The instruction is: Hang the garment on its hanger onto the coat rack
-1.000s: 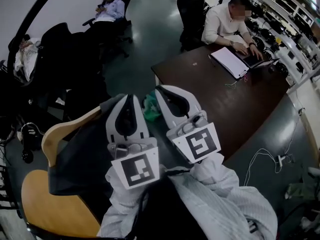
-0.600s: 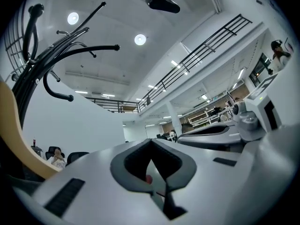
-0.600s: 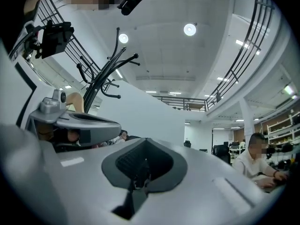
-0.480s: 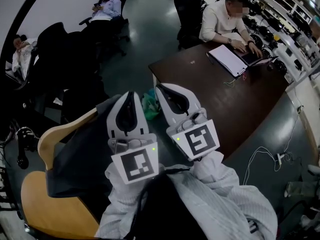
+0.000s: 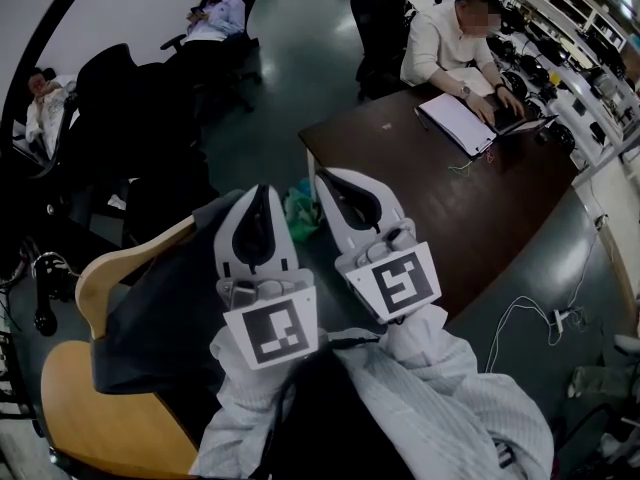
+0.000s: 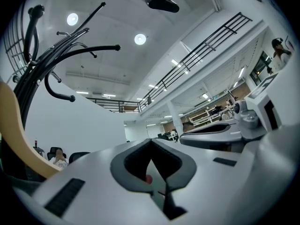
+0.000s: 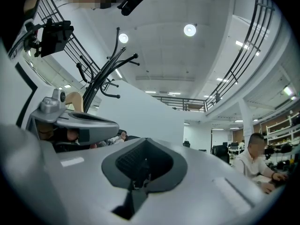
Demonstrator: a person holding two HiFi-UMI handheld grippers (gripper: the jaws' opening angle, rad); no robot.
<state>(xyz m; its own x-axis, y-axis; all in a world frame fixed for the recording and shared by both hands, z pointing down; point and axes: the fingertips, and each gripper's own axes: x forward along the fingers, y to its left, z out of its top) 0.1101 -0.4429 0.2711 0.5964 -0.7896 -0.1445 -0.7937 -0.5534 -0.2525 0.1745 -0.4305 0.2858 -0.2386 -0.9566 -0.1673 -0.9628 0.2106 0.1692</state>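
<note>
Both grippers are raised side by side close in front of me, jaws pointing away. My left gripper (image 5: 256, 194) (image 6: 151, 159) is shut with nothing between its jaws. The right gripper (image 5: 326, 180) (image 7: 142, 168) is shut and empty too. A dark garment (image 5: 160, 318) lies draped over the curved wooden back of a chair (image 5: 110, 268), below and left of the left gripper. No hanger can be made out. The black coat rack (image 6: 51, 55) (image 7: 105, 71) rises with several curved hooks at the left; one of its arms arcs across the head view's top-left corner (image 5: 40, 53).
A dark brown table (image 5: 450, 198) stands right of the grippers, with a person (image 5: 445, 38) at a laptop. Black office chairs (image 5: 130, 108) and seated people are at the left. A green bag (image 5: 300, 208) lies on the floor beyond the grippers. Cables (image 5: 530, 318) trail at the right.
The head view shifted slightly after the earliest frame. Both grippers stay shut, side by side, in nearly the same place.
</note>
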